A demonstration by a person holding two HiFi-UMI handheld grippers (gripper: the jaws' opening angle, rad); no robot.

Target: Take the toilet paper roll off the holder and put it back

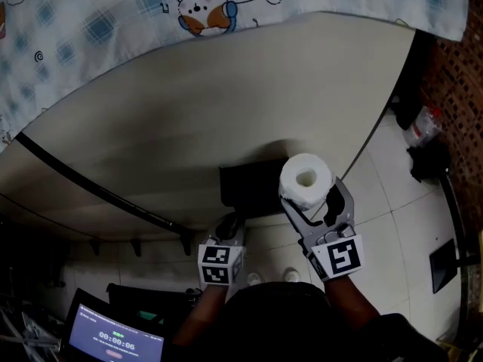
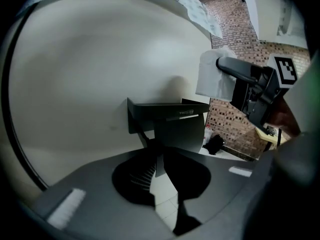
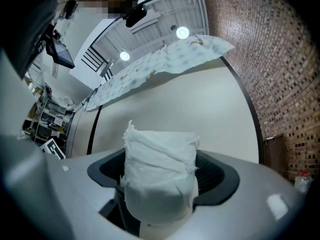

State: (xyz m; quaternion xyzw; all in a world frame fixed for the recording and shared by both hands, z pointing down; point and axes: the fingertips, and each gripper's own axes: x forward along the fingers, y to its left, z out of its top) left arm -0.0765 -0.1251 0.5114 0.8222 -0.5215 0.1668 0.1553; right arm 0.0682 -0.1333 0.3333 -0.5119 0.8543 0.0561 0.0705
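Observation:
The white toilet paper roll is held off the holder with my right gripper shut on its sides. In the right gripper view the roll stands upright and fills the gap between the jaws of the right gripper. The black holder is fixed to the beige wall, just left of the roll. My left gripper sits at the holder's lower edge. In the left gripper view the holder's flap reaches down into the nearly closed jaws of the left gripper. The roll hangs to the right.
A patterned blue-check cloth hangs over the wall's top. A black cable runs along the wall. A tablet with a timer is at lower left. The tiled floor, a brick wall and a plastic bottle lie to the right.

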